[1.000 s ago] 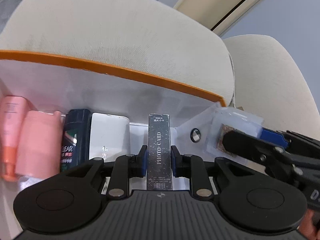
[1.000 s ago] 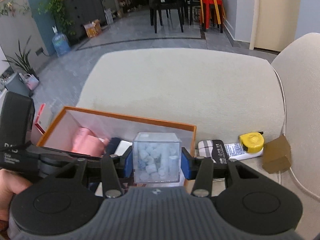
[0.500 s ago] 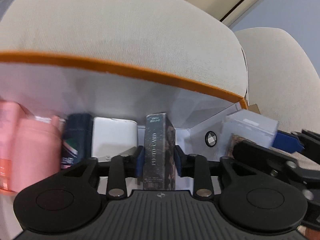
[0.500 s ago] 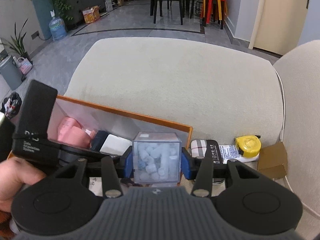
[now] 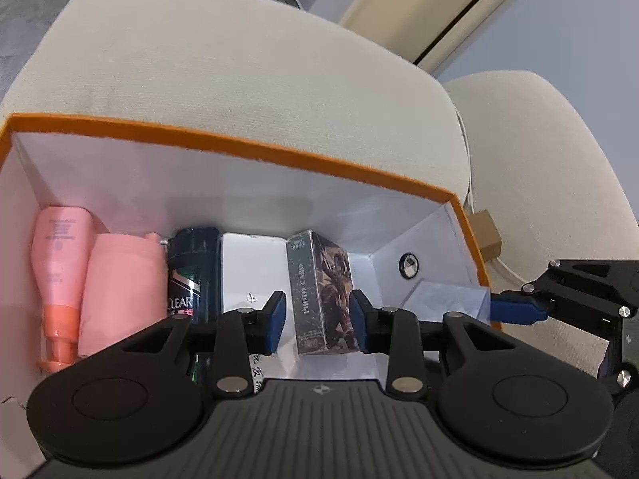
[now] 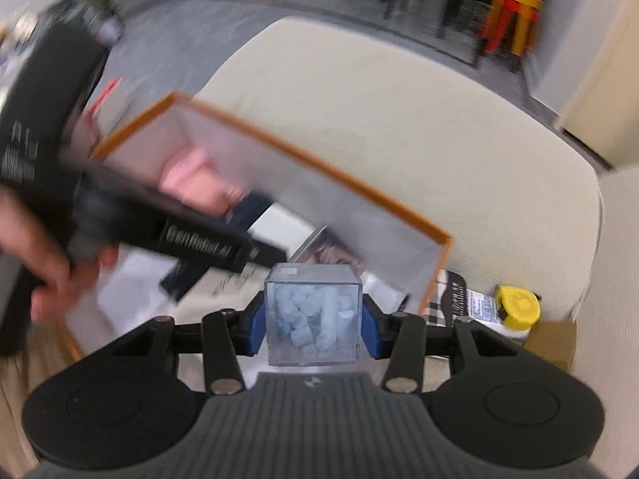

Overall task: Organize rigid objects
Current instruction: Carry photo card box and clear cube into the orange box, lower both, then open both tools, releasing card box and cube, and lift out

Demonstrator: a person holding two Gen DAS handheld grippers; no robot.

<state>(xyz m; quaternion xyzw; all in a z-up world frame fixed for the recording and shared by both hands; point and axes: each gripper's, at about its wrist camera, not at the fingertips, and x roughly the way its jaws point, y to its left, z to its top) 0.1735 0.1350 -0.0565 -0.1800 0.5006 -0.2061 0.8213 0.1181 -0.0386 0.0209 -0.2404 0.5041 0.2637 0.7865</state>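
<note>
Since a second ago the left tongs have let go of the photo card box: their blue pads then pinched its sides, and now they stand apart with a gap on each side. That box stands upright on the floor of the orange-rimmed box, at centre frame in the left view, just right of the white case. Further left lie the dark Clear bottle and two pink bottles.

The right tongs hold the clear cube of pale blue pieces, pads pressed on both its sides, low in the centre of the right view. From the left view the cube shows at lower right, over the storage box's right end.

My judgement is that the cube goes next into the free right corner. To do that well, draw the left tongs straight back without brushing the upright card box, which looks easy to tip, then lower the cube level, clear of the rim, before easing the grip.

Everything rests on a cream fabric sofa. Right of the storage box lie a yellow tape measure, a checked pouch and a small brown carton. Grey floor, dark chairs and an orange stool fill the upper frame, blurred.
</note>
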